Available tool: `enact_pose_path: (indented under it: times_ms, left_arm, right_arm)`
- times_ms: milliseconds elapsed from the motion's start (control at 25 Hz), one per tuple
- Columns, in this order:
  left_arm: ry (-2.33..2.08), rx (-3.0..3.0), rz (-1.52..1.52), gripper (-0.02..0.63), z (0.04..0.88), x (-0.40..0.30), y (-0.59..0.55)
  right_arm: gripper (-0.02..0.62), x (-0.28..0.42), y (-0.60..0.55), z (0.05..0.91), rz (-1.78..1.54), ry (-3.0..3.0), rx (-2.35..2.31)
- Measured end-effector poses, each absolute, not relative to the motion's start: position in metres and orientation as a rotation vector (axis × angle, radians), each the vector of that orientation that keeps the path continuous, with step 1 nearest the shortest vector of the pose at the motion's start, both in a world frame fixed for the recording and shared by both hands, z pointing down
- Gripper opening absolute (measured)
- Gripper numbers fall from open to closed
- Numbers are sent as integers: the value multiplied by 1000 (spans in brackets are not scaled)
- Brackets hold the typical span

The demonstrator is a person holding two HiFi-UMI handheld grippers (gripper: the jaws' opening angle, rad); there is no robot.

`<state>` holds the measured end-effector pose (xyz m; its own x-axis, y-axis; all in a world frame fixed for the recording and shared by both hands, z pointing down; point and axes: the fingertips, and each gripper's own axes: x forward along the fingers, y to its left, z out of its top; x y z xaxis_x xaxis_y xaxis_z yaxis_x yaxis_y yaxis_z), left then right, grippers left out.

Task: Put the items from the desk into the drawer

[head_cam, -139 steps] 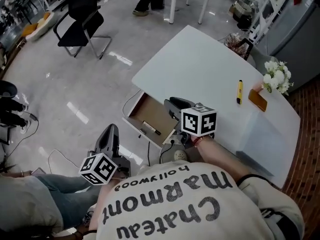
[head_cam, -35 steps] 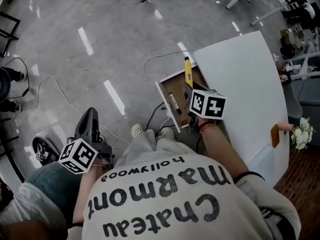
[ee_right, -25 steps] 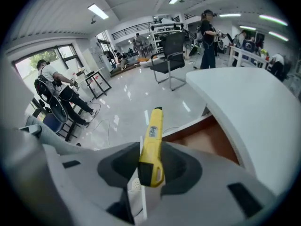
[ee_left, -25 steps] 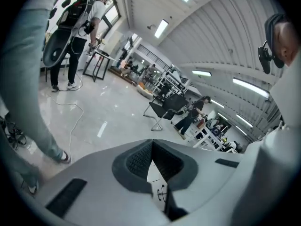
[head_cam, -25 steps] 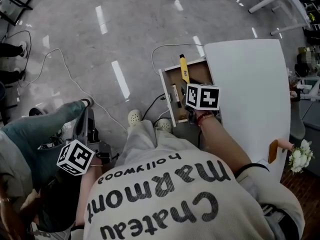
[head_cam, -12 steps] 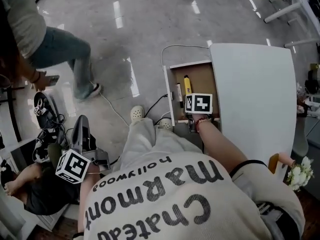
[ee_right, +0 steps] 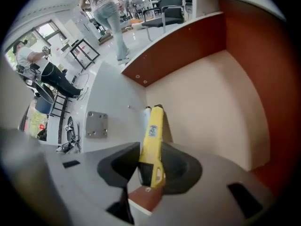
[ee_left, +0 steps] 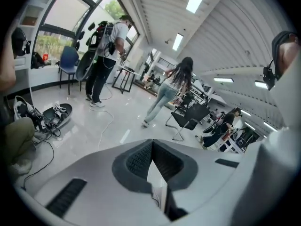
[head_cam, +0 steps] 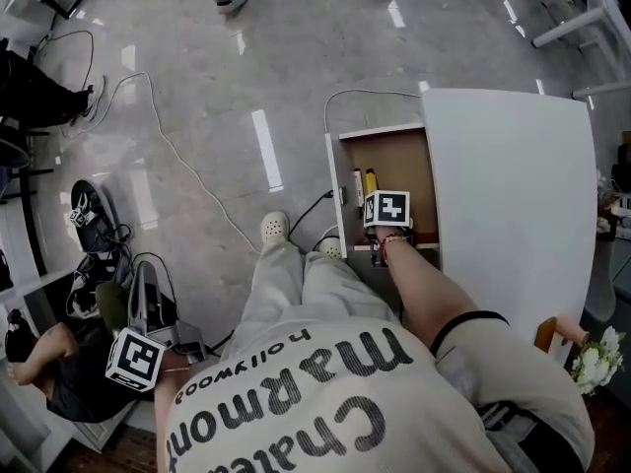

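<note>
Right gripper (ee_right: 151, 163) is pinching the yellow marker (ee_right: 154, 134) at its near, dark-capped end, with a pad pressed on each side of the barrel. The marker points away from the jaws into the open drawer (ee_right: 214, 102), which has a pale floor and red-brown walls. Its far tip sits just beside a white pen (ee_right: 146, 114) lying along the drawer's left wall. Can't tell if the marker touches the drawer floor.

In the head view the drawer (head_cam: 406, 161) is pulled out from the left side of the white desk (head_cam: 503, 195). The right gripper's marker cube (head_cam: 386, 208) hangs over the drawer's near end, with the arm reaching in from the near side. The yellow marker (head_cam: 372, 179) and white pen (head_cam: 357, 181) lie parallel at the drawer's left side, pointing far.

Left gripper (ee_left: 151, 146) has its tongs pressed together with nothing between them, and it faces the room: people walking, a black chair (ee_left: 188, 121), glossy floor. In the head view the left gripper (head_cam: 144, 276) is near left, well apart from the desk, over the floor by cables and gear.

At the desk's near right corner are white flowers (head_cam: 597, 355), and just left of them an orange-brown object (head_cam: 545, 331) too small to identify. A white cable (head_cam: 187, 170) runs across the floor left of the drawer.
</note>
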<state>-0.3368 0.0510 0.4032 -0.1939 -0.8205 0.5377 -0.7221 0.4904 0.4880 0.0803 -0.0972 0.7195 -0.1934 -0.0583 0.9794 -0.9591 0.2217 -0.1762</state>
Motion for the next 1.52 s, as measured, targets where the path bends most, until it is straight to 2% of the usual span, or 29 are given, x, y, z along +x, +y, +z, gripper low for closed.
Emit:
enact_pose_path:
  times_ms: [440, 1080, 1520]
  left_arm:
    - [-1988, 1212, -111, 2, 417, -338, 69]
    - [-1999, 1226, -67, 3, 425, -320, 68]
    - [-1930, 1251, -87, 3, 419, -286, 78]
  right_arm:
    - [146, 59, -100, 757, 1059, -1555, 943]
    - [159, 78, -97, 781, 1117, -1463, 956]
    - [153, 91, -90, 737, 1096, -1466, 962]
